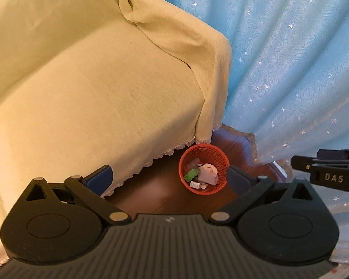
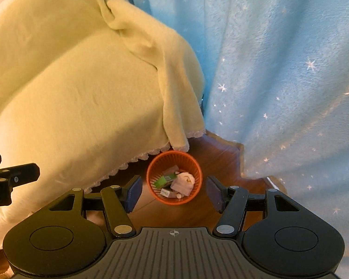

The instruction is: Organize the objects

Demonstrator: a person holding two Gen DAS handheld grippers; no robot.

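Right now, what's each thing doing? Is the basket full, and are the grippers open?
Orange basket: upright on the wooden floor, partly filled with small items.
Green box: lying inside the basket.
Pink item: inside the basket, beside the green box.
Left gripper: open, nothing held.
Right gripper: open, nothing held.
Yellow cloth: draped, hanging near the basket.
Blue curtain: hanging down.

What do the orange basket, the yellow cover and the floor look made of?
Orange basket: likely plastic, matte, moulded open mesh walls. Yellow cover: soft fleece-like fabric, fuzzy nap, scalloped lace-like hem. Floor: appears to be wood or wood-look laminate, reddish-brown, slightly glossy, plank seam visible.
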